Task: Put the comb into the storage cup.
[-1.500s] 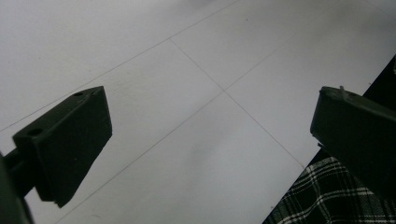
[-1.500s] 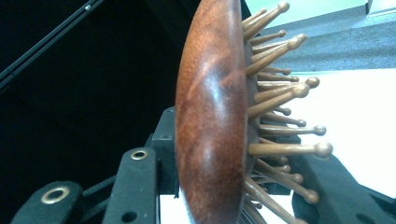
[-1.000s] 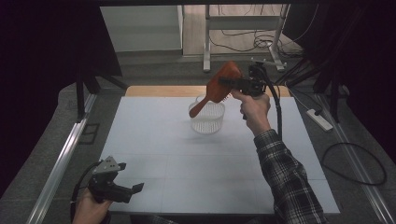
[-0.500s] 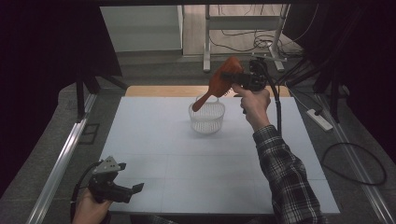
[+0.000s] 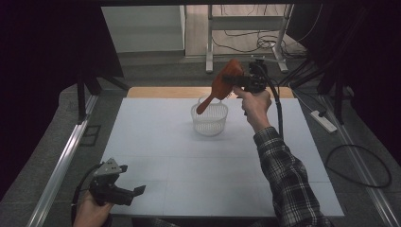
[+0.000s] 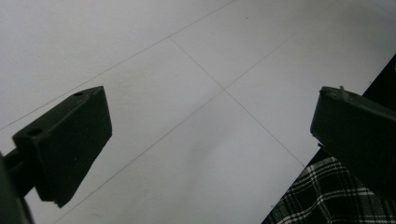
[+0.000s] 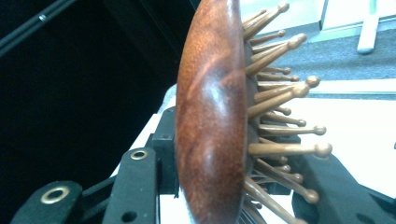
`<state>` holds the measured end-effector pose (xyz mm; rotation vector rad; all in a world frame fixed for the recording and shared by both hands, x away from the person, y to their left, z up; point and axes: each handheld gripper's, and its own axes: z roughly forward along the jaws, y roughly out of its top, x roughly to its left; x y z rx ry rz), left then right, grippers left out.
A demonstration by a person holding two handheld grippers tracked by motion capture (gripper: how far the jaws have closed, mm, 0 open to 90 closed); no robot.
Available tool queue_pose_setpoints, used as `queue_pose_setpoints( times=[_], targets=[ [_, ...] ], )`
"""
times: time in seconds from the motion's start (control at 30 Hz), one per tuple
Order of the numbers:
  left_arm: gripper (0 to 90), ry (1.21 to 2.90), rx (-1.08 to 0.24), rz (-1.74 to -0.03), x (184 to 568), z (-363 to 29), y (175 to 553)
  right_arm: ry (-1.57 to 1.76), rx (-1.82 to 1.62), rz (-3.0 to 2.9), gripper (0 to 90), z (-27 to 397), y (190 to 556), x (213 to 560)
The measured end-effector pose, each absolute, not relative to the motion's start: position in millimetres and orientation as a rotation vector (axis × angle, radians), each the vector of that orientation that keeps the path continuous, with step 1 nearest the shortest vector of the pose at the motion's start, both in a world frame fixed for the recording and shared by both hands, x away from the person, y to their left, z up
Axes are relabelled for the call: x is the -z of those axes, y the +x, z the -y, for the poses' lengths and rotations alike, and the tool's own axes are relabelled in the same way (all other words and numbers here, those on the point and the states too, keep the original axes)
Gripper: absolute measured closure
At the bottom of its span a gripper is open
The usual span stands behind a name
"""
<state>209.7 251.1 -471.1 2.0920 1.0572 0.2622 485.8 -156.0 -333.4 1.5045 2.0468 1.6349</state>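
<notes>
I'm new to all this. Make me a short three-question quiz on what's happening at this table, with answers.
1. True or false: the right gripper is shut on the reddish-brown wooden hairbrush with peg bristles.
2. Which does the brush's handle point down toward?
A. a white ribbed plastic cup
B. a metal bowl
C. a cardboard box
3. Fill in: the left gripper, near the front edge of the white table, has its jaws ____.

Key: 1 true. 2 A, the white ribbed plastic cup. 3 open, nothing between them.
</notes>
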Motion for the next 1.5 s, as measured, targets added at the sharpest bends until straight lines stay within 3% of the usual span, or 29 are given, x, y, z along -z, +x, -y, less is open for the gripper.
queue_pose_setpoints(
  times=[1.5],
  targets=[
    [0.0, 2.095, -0.259, -1.062, 471.4, -251.8, 209.7, 1.512, -1.475, -2.142, 56.5, 132.3, 488.6, 391.3]
  ],
)
